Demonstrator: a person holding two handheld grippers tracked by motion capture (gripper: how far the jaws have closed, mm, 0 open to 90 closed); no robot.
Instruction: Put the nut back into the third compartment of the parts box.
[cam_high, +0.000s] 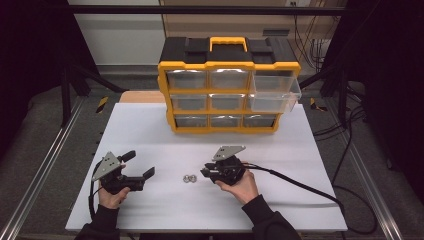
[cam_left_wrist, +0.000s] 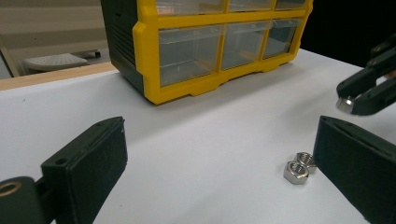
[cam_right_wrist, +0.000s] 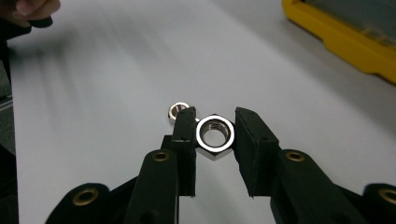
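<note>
Right gripper (cam_right_wrist: 214, 133) seemingly pinching hex nut (cam_right_wrist: 214, 136)

White bench (cam_high: 150, 125): yellow-black drawer organizer (cam_high: 227, 85) stands at the far edge, top-right drawer pulled out. Two steel nuts (cam_high: 188, 178) lie touching each other near the front middle, well apart from it.

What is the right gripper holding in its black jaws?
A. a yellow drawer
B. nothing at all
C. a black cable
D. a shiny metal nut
D: in the right gripper view, the right gripper has its jaws pressed on both sides of a shiny six-sided nut, while two more nuts lie loose on the white table.
</note>
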